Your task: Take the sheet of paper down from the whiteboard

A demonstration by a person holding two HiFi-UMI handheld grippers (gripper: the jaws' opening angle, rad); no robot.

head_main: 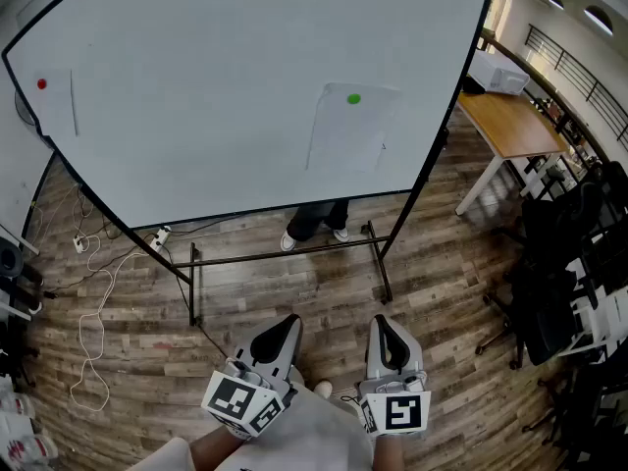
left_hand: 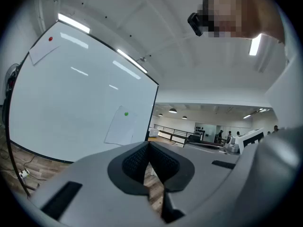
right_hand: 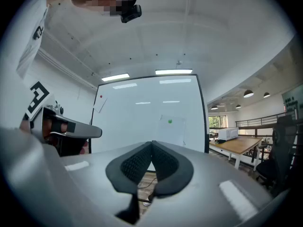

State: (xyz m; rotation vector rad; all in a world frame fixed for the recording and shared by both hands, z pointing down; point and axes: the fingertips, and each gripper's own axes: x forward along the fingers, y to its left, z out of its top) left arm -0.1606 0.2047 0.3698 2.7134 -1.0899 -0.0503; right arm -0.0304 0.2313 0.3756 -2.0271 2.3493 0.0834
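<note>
Lowest in the head view, in front of the whiteboard (head_main: 216, 96) and well short of it, are the left gripper (head_main: 287, 322) and the right gripper (head_main: 384, 326), held side by side and level, both pointing toward the board. Each is fully closed: in the left gripper view its dark ribbed pads (left_hand: 135, 161) meet with nothing between them, and in the right gripper view the pads (right_hand: 136, 163) are likewise pressed together on nothing. The sheet of paper (head_main: 348, 130) hangs on the whiteboard's face, toward its lower right part, pinned near its top edge by a green magnet (head_main: 354, 98). A second sheet (head_main: 57, 101) sits at the whiteboard's far left edge under a red magnet (head_main: 41, 83). Below the whiteboard its dark metal stand (head_main: 285, 255) rests on the wood-plank floor (head_main: 294, 292), and a person's legs (head_main: 316, 226) show behind the board's bottom edge. A white cable (head_main: 93, 332) loops on the floor below the whiteboard's left corner. A wooden table (head_main: 510, 124) stands to the whiteboard's right, and black chairs (head_main: 569, 263) crowd the floor further right of it.
</note>
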